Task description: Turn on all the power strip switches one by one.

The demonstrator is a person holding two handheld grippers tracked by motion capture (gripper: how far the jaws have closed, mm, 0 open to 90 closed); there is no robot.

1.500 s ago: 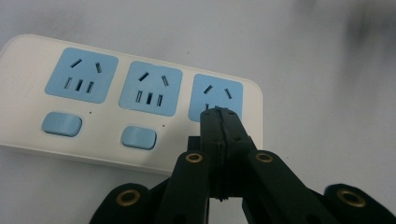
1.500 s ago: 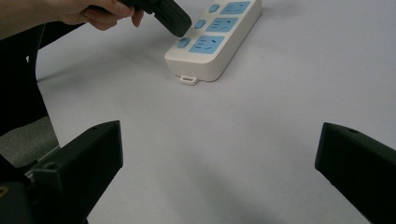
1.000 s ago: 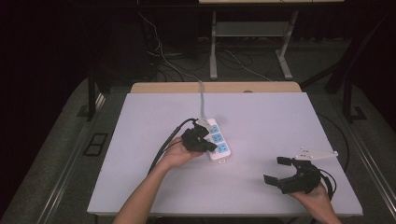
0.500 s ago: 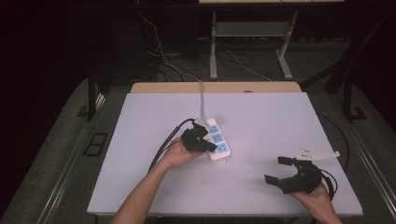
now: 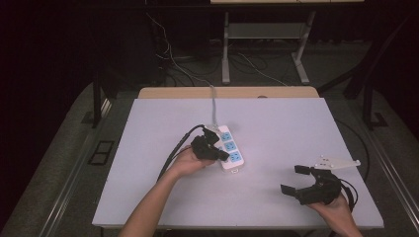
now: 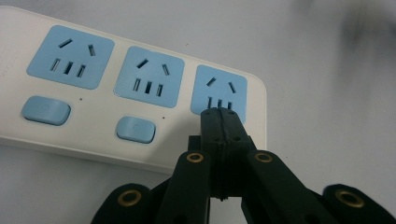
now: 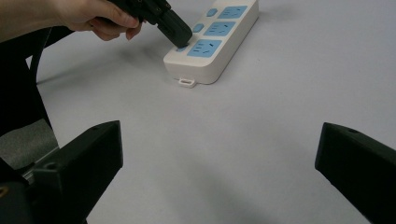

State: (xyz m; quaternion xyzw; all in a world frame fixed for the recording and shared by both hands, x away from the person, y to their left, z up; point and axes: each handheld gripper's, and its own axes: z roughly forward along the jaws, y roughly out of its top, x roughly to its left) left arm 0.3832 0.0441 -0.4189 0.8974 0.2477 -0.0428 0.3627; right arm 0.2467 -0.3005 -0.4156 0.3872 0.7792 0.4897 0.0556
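A white power strip point(image 5: 228, 148) with three blue sockets and blue switches lies mid-table, its grey cord running to the far edge. My left gripper point(image 5: 223, 155) is shut with nothing between its fingers, and its tip rests over the near end of the strip point(image 6: 140, 84), where the third socket's point(image 6: 219, 91) switch is hidden under it. In the right gripper view the left gripper point(image 7: 180, 37) presses down beside the nearest socket point(image 7: 204, 48). My right gripper point(image 5: 296, 180) stands open and empty above bare table at the near right.
The white tabletop point(image 5: 276, 123) has free room all round the strip. Black cables trail from the left gripper toward the near left. A wooden strip point(image 5: 227, 92) borders the far edge. Table legs and loose cables lie on the dark floor beyond.
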